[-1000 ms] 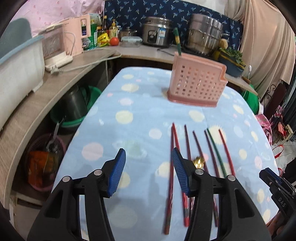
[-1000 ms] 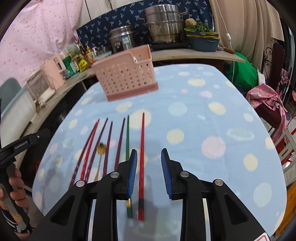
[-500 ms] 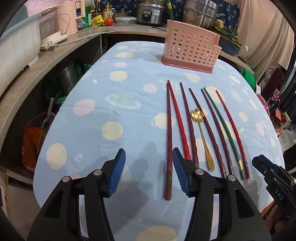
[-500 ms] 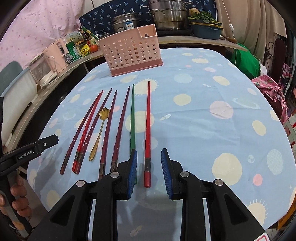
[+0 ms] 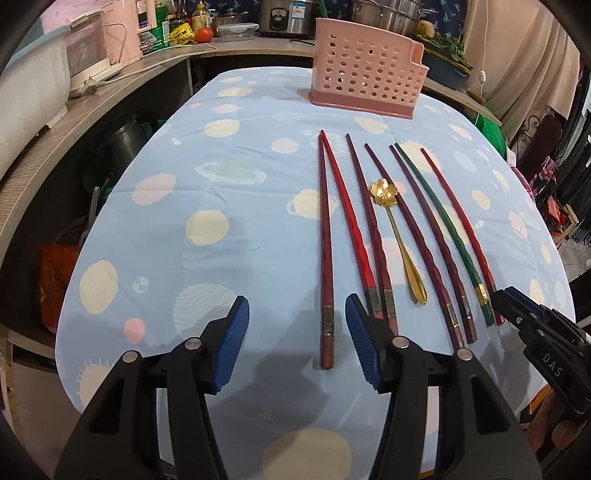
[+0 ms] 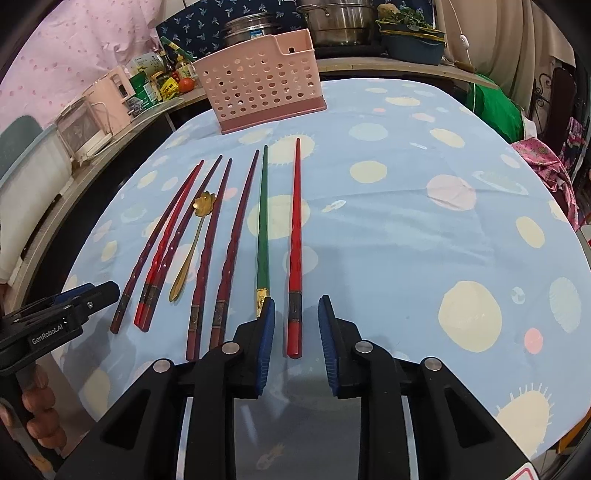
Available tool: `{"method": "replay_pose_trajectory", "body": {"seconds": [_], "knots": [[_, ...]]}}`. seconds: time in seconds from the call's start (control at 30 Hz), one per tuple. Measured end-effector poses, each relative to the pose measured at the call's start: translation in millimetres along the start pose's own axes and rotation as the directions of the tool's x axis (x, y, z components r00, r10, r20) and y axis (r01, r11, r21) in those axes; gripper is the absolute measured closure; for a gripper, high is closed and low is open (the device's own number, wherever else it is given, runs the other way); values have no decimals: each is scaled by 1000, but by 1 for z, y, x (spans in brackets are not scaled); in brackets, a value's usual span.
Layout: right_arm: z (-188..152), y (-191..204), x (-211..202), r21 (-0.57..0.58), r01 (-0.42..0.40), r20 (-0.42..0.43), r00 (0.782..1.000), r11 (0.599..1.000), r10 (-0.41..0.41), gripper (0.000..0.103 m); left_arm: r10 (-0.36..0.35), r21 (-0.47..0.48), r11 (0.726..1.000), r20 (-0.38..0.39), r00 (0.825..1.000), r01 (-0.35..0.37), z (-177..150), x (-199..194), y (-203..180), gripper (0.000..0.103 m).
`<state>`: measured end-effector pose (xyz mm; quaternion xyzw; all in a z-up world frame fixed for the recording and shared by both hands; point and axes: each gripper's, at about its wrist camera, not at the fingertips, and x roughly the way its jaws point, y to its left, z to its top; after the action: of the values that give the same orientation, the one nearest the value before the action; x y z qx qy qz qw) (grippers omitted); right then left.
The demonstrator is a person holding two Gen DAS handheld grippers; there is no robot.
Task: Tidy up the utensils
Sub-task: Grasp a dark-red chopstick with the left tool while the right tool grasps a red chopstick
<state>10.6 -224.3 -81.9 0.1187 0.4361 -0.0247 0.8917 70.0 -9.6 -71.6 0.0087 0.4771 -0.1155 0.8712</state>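
Several red and maroon chopsticks, one green chopstick (image 6: 263, 221) and a gold spoon (image 5: 399, 236) lie side by side on the blue spotted tablecloth (image 5: 236, 206). A pink perforated utensil holder (image 5: 365, 83) stands at the far end; it also shows in the right wrist view (image 6: 262, 83). My left gripper (image 5: 297, 341) is open, its jaws either side of the handle end of the leftmost dark red chopstick (image 5: 325, 258). My right gripper (image 6: 293, 345) is open around the handle end of the rightmost red chopstick (image 6: 295, 243).
A wooden counter (image 5: 48, 147) curves along the left and back with a pink appliance (image 5: 122, 33), bottles, a tomato, a rice cooker and steel pots. Buckets and a red bag sit under it at left. The table's near edge lies just under both grippers.
Both grippers have pulled back towards the near table edge and lowered. The handle ends of the chopsticks now lie between their jaws. The utensils have not moved.
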Motion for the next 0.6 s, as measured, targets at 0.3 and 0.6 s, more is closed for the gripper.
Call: {"method": "replay_pose_trajectory", "body": {"seconds": [0.3, 0.6], "knots": [[-2, -1, 2, -3, 8, 5, 1000, 1000, -8, 86, 9, 11, 1000, -20, 1000, -9, -4, 7, -3, 52], [-5, 0, 1, -19, 19, 16, 1000, 1000, -19, 86, 23, 29, 999, -17, 1000, -23, -7, 10, -5, 53]]}}
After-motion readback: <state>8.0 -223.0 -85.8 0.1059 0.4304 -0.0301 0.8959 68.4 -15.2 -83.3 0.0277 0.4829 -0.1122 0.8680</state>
